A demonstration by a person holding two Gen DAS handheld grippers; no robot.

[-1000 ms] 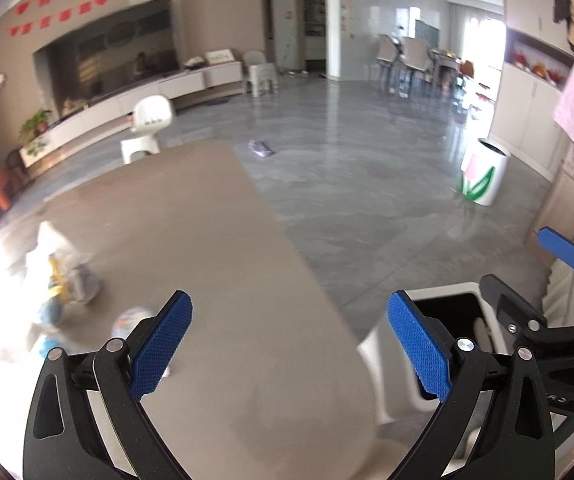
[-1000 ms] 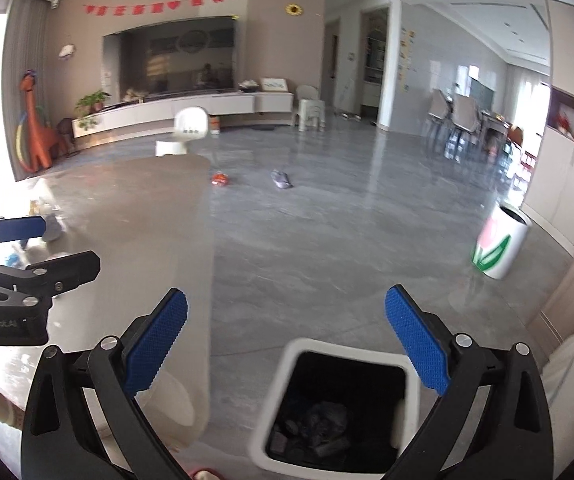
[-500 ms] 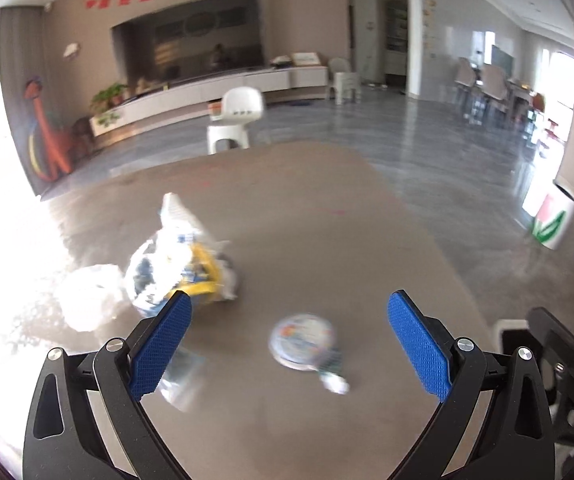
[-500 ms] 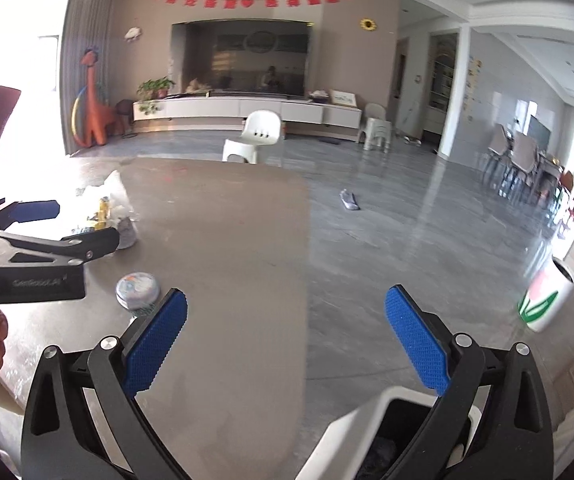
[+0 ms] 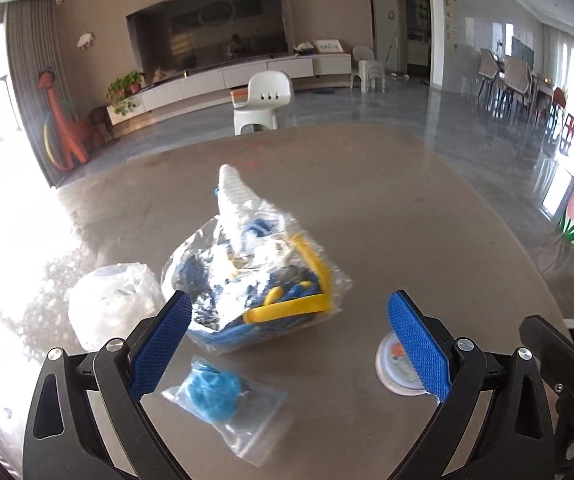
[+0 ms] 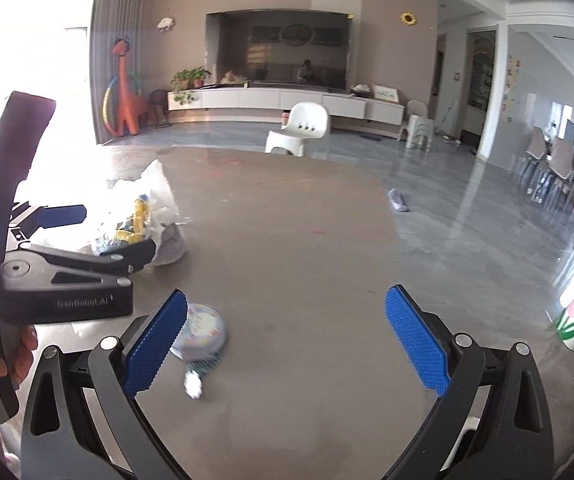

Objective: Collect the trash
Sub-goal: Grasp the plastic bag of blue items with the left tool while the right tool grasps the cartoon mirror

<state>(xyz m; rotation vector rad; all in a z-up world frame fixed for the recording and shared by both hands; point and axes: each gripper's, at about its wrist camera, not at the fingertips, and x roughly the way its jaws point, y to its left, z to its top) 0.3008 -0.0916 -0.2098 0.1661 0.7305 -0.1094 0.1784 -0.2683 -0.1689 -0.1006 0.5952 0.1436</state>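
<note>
A second ago my left camera looked past the counter edge toward the floor and the white bin; now it faces the middle of the counter [image 5: 387, 184], and the trash that sat blurred at the left edge fills the view. My right camera then looked down into the bin with dark rubbish in it; now that bin is out of its view and I see the counter top and the room beyond.

My left hand-held gripper [image 5: 287, 340] is spread wide with nothing between its blue pads, held above the counter. Just ahead of it lies the crumpled clear bag with blue and yellow contents [image 5: 263, 276], its edge close to the left pad. A white crumpled plastic bag [image 5: 111, 300] sits touching or just beside it on the left. Nearer me, between the fingers, lies a small zip bag with a blue wad [image 5: 227, 400]. A round foil lid [image 5: 395, 364] rests by the right pad, partly hidden behind it.

My right hand-held gripper [image 6: 287, 340] is equally wide and holds nothing. The same foil lid [image 6: 203, 332] lies beside its left pad, and the left tool appears at that frame's left side.
</note>
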